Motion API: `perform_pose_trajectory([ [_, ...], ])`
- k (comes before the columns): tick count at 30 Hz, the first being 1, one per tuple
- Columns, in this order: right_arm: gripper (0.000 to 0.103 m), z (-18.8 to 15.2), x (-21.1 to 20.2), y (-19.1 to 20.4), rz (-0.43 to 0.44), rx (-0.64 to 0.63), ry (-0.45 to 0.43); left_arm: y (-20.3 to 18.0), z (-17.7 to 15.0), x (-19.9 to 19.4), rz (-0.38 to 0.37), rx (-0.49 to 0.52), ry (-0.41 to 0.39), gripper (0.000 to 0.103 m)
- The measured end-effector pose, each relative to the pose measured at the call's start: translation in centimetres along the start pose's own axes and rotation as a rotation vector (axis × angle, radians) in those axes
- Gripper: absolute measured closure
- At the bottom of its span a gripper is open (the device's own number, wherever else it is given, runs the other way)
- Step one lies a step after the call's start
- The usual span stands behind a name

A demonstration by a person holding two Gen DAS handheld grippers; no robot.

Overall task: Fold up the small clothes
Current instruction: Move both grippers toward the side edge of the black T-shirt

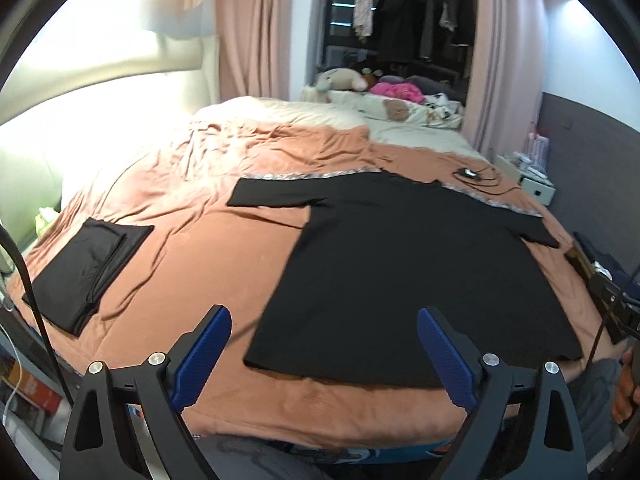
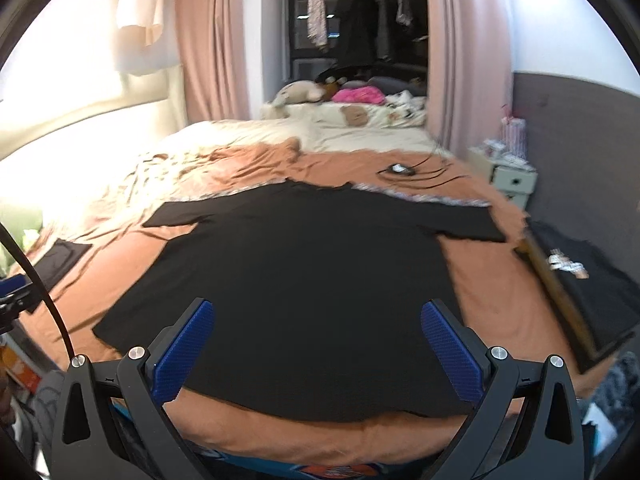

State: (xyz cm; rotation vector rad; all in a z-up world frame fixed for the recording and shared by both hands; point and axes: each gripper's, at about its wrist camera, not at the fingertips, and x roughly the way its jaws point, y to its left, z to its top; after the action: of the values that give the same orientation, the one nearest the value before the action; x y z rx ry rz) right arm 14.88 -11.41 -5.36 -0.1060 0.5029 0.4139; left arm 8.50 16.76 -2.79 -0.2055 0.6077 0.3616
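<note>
A black T-shirt (image 1: pixel 400 264) lies spread flat on the orange bed cover (image 1: pixel 192 232), collar away from me, both short sleeves out to the sides. My left gripper (image 1: pixel 324 352) hangs open over the shirt's near hem, toward its left corner, with nothing between the blue pads. In the right wrist view the same T-shirt (image 2: pixel 304 280) fills the middle, and my right gripper (image 2: pixel 318 348) stands open above its near hem, holding nothing. A folded black garment (image 1: pixel 86 270) rests on the cover to the left.
Another black garment with a white print (image 2: pixel 580 280) lies at the bed's right edge. A small device with black cables (image 2: pixel 400 170) sits behind the collar. Pillows and soft toys (image 1: pixel 344 82) crowd the far end. A white nightstand (image 2: pixel 512 180) stands on the right.
</note>
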Motion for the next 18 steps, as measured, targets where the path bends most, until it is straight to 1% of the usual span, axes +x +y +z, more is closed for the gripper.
perform_pose_trajectory([
  [2,0.000,0.6,1.4,-0.6,0.017,-0.002,0.015,0.6,0.7,1.0,0.014,-0.010,0.019,0.008],
  [4,0.000,1.0,2.1,-1.6,0.043,0.002,0.029,1.0,1.4,2.2,0.043,-0.013,0.042,0.007],
  [6,0.000,1.7,3.3,-2.3,0.047,0.001,0.044,1.3,2.2,3.2,0.085,-0.010,0.060,0.004],
  [8,0.000,2.5,4.7,-2.9,0.056,-0.005,0.061,1.8,2.8,3.8,0.109,-0.014,0.053,0.000],
  [11,0.000,3.7,6.3,-3.2,0.077,-0.023,0.087,2.4,3.7,4.5,0.106,-0.027,0.046,0.000],
  [14,0.000,5.1,7.9,-3.3,0.089,-0.052,0.096,3.0,4.7,5.5,0.097,-0.049,0.068,0.000],
  [18,0.000,6.5,9.4,-3.6,0.088,-0.074,0.085,4.0,5.9,6.7,0.106,-0.085,0.090,0.000],
])
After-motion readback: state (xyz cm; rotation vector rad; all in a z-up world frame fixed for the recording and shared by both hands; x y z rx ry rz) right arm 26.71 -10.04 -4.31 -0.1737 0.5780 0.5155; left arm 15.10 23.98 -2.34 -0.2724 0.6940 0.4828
